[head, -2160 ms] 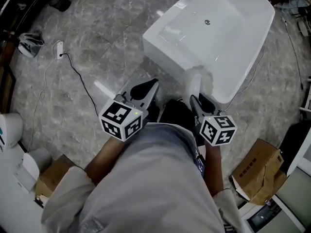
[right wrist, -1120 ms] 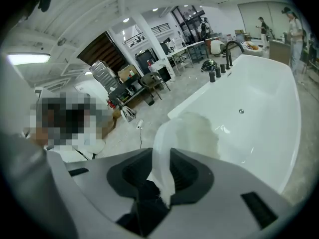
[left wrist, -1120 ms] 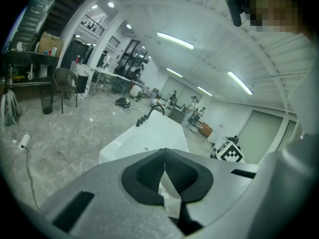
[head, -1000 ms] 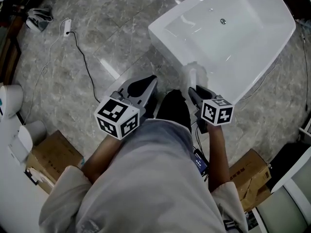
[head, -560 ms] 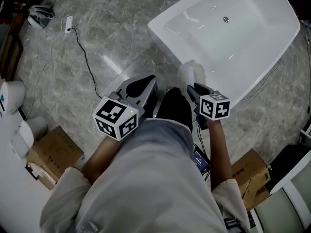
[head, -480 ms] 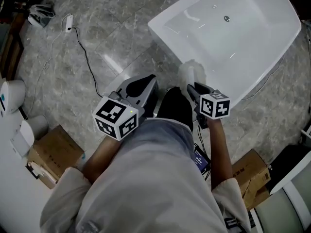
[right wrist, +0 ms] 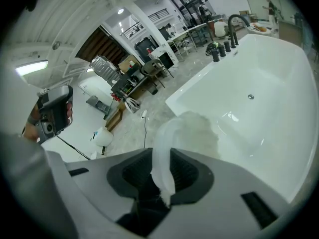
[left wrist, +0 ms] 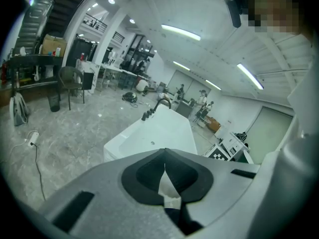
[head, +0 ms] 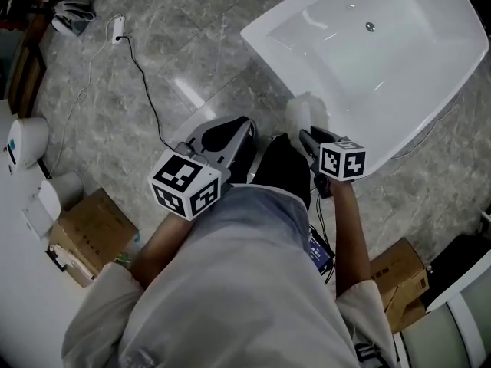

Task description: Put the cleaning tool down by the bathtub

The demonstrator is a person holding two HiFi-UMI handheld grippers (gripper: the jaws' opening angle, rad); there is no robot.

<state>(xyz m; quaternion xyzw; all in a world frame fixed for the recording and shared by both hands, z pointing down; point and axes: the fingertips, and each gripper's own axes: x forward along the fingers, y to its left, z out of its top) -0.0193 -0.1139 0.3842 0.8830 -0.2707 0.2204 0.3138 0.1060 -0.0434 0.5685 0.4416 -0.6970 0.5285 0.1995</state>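
Right gripper (head: 307, 135) is clamped on the cleaning tool (head: 307, 112): in the right gripper view the white strip is pinched between the pads and the fluffy head sticks out past the tips. The tool is held at frame centre, against the near outer wall of the bathtub (head: 399, 60), off the marble floor (head: 192, 60) and not yet put down. Left gripper (head: 245, 125) is closed with nothing gripped. In the left gripper view the pads meet at the tips and only a thin pale sliver is seen in the slit. What that sliver is cannot be told. Compared with half a second ago, the grip on the tool is unchanged and both grippers are found at nearly the same frame spots. The bathtub is shifted toward the upper right, so its far rim is now cut by the top edge. The power strip (head: 117, 27) and its cable are displaced right in the upper left. The cardboard box (head: 88, 236) at lower left is shown further into frame. The second box (head: 399, 282) at lower right is pushed nearer the edge.
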